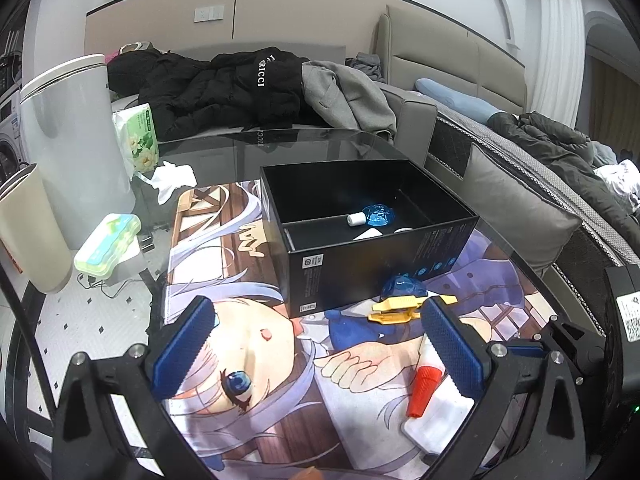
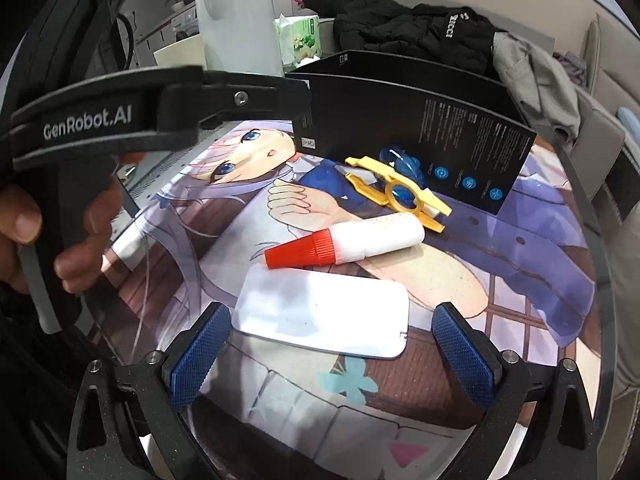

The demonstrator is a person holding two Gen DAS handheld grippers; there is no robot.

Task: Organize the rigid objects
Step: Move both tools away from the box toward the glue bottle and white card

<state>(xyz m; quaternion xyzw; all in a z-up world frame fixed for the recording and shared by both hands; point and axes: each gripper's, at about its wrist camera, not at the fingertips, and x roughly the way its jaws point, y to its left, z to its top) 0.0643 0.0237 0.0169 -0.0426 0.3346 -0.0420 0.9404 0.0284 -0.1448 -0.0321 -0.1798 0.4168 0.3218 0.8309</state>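
A black open box [image 1: 360, 256] stands on an anime-print mat [image 1: 256, 344]; inside lie a blue clear piece with a white cap [image 1: 372, 216] and other white items. In front of the box lie a yellow clip [image 1: 400, 308], a blue clear piece [image 1: 402, 286], a white bottle with a red cap [image 1: 424, 388] and a flat white case [image 1: 436, 424]. My left gripper [image 1: 320, 344] is open and empty above the mat. My right gripper [image 2: 328, 356] is open, its fingers either side of the white case [image 2: 324, 320]. The bottle [image 2: 348, 244], the clip [image 2: 400, 196] and the box [image 2: 420, 128] lie beyond.
The left gripper's body and the hand holding it [image 2: 80, 184] fill the left of the right wrist view. A white bin [image 1: 72, 140], tissue packs [image 1: 138, 136], a green case [image 1: 108, 244] stand at the left. Coats lie on a sofa [image 1: 248, 88] behind the glass table.
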